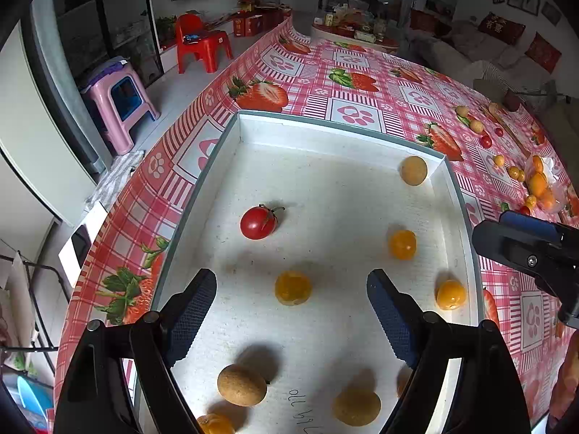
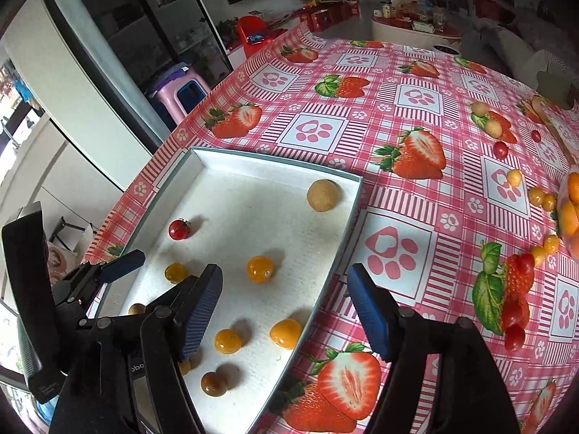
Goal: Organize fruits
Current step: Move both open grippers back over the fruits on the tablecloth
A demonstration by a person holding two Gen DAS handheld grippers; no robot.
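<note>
A white tray [image 1: 325,126] on the strawberry tablecloth holds a red tomato [image 1: 258,222], several orange fruits and several tan round fruits. My left gripper [image 1: 291,278] hangs open above the tray. An orange fruit [image 1: 293,287] lies on the tray floor between its fingers, untouched by the pads. One finger [image 1: 528,224] of the right gripper shows at the right edge. In the right wrist view my right gripper [image 2: 286,271] is open over the tray's right rim [image 2: 336,256] with nothing in it. An orange fruit [image 2: 260,269] lies just inside its left finger.
Loose fruits lie on the cloth to the far right: a cherry tomato [image 2: 501,150], yellow ones [image 2: 514,177] and tan ones [image 2: 493,127]. A clear bag of oranges [image 2: 571,209] sits at the right edge. The table's left edge drops to the floor with plastic stools [image 1: 119,105].
</note>
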